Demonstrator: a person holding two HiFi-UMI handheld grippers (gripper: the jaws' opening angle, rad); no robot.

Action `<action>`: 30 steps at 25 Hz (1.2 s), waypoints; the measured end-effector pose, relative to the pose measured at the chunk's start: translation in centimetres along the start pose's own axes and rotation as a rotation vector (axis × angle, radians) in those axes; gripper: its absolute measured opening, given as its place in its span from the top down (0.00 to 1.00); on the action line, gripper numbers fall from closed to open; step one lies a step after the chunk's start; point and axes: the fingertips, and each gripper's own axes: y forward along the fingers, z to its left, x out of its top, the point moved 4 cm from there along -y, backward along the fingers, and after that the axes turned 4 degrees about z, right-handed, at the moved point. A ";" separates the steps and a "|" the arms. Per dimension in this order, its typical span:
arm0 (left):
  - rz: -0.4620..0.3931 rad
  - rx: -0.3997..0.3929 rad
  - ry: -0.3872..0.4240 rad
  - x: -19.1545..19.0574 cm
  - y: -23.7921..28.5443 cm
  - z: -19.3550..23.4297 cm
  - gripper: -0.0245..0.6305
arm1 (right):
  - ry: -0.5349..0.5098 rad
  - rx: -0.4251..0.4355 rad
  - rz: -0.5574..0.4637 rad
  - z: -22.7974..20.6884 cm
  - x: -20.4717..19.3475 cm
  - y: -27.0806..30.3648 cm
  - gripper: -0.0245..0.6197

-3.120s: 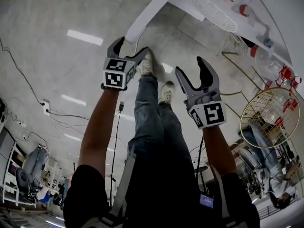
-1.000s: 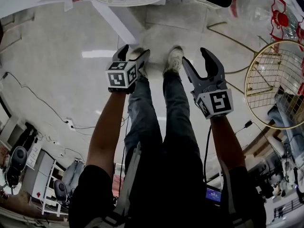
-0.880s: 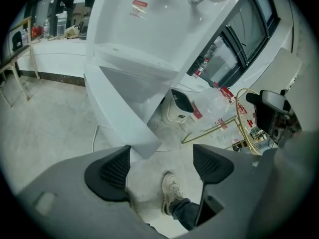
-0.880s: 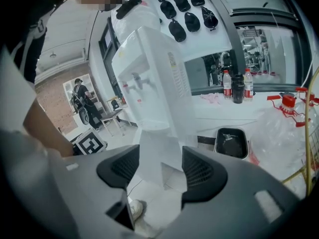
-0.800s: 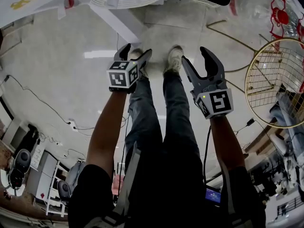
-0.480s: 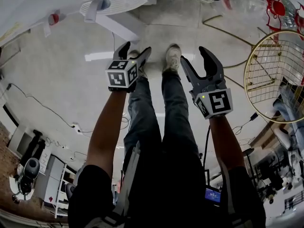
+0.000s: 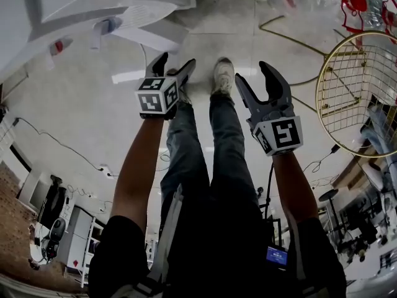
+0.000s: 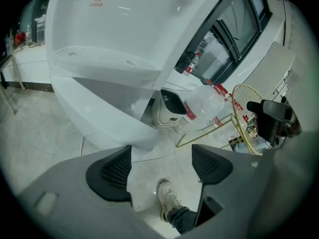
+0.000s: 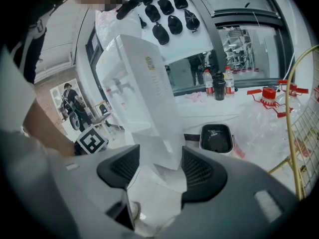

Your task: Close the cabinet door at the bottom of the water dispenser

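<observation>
Pale floor (image 7: 80,104) is shining all around. Ahead, the water dispenser (image 7: 93,5) is standing with its bottom cabinet door (image 8: 99,121) swinging open. Beside it, a white bin (image 8: 168,109) is looking dark inside. The left gripper (image 7: 175,61) and right gripper (image 7: 253,74) are both gaping apart, holding nothing.

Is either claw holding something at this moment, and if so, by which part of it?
Nothing is held. The left claw and the right claw both stand open, with nothing between their jaws.
</observation>
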 end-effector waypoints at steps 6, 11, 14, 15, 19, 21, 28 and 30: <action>-0.004 -0.005 0.013 1.3 0.9 -0.6 0.36 | 0.008 -0.010 -0.004 -1.2 0.3 0.3 0.55; -0.007 -0.012 0.022 2.5 1.5 -0.8 0.36 | 0.004 -0.011 0.007 -1.7 0.4 0.5 0.55; -0.003 -0.016 0.033 3.1 1.9 -0.9 0.36 | 0.017 -0.014 0.005 -2.0 0.4 0.6 0.55; -0.001 -0.017 0.036 3.3 2.1 -0.9 0.36 | 0.023 -0.018 0.005 -2.2 0.3 0.6 0.55; 0.010 -0.014 0.035 3.9 3.1 -0.8 0.36 | 0.011 -0.029 0.008 -3.0 0.2 0.9 0.56; 0.017 -0.014 0.029 4.0 3.5 -0.6 0.36 | 0.007 -0.031 0.013 -3.2 0.1 1.0 0.56; 0.031 -0.017 0.046 5.1 4.3 -0.5 0.36 | 0.019 -0.038 0.013 -4.0 0.5 1.3 0.56; 0.030 -0.020 0.048 5.5 4.6 -0.6 0.36 | 0.022 -0.038 0.010 -4.2 0.6 1.4 0.56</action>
